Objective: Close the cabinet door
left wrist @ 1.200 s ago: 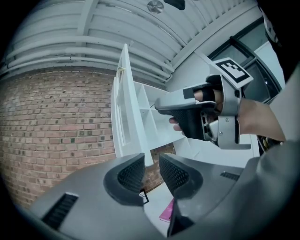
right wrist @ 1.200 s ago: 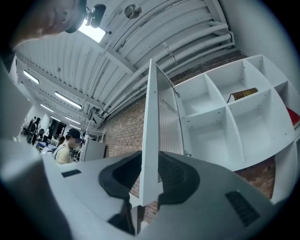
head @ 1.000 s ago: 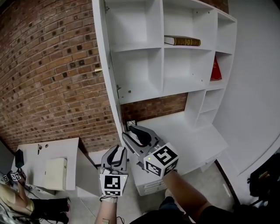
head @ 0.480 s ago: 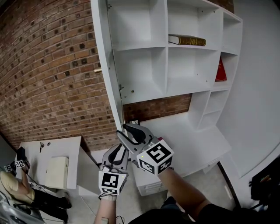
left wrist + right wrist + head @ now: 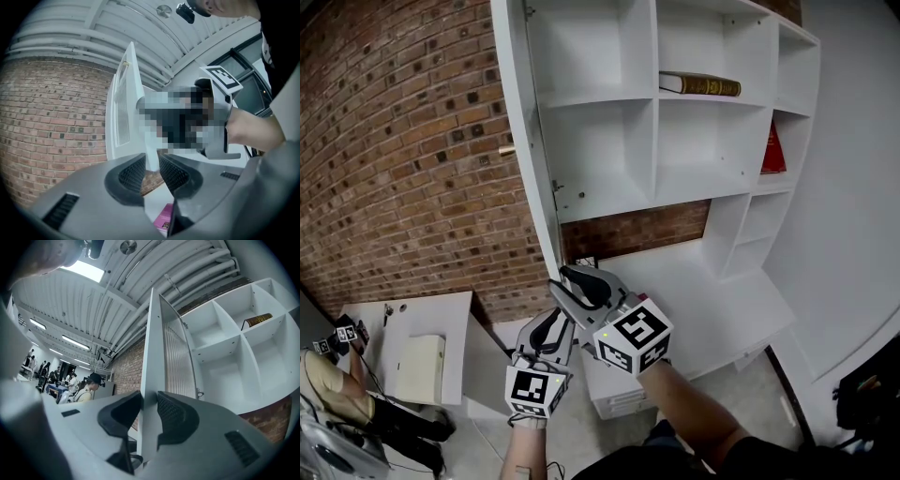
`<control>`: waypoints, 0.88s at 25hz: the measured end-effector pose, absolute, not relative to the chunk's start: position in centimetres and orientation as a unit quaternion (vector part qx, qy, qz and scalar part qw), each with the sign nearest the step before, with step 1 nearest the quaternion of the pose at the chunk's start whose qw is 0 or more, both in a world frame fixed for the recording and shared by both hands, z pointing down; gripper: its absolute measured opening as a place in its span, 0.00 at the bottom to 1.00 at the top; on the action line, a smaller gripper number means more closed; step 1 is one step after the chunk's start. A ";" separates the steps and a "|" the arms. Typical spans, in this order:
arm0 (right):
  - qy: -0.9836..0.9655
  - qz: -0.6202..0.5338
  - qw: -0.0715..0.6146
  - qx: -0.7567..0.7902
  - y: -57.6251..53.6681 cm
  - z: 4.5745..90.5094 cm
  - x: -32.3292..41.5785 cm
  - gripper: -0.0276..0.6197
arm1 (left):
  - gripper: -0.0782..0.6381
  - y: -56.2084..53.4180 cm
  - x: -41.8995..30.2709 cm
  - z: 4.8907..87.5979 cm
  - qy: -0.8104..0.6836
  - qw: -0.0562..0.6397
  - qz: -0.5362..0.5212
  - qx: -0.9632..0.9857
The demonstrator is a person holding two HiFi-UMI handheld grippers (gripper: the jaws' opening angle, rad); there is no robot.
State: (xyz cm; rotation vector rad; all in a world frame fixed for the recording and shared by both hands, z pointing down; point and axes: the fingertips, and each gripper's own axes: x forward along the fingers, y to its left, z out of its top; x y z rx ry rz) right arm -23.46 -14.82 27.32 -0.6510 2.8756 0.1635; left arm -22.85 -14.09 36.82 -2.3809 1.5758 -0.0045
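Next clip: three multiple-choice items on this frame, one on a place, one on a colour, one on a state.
1. The brown book lies: A on a stool; B flat in an upper shelf compartment; C inside a box.
2. The upright book in the narrow right-hand compartment is: A red; B blue; C green.
3. The cabinet door is: A shut; B taken off; C open, its edge between the right gripper's jaws.
Answers: B, it lies flat on an upper shelf; A, its cover is red; C, the door stands open and the jaws clamp its edge.
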 end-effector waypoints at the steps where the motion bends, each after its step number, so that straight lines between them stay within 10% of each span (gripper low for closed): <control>1: 0.969 0.055 0.095 -0.220 -14.9 27.3 -23.3 0.23 | 0.24 -14.1 -22.6 36.9 0.543 0.139 -0.002 -0.828; 22: 0.958 0.066 0.104 -0.257 -17.4 27.3 -16.9 0.18 | 0.24 -16.6 -16.4 36.6 0.486 0.158 0.015 -0.859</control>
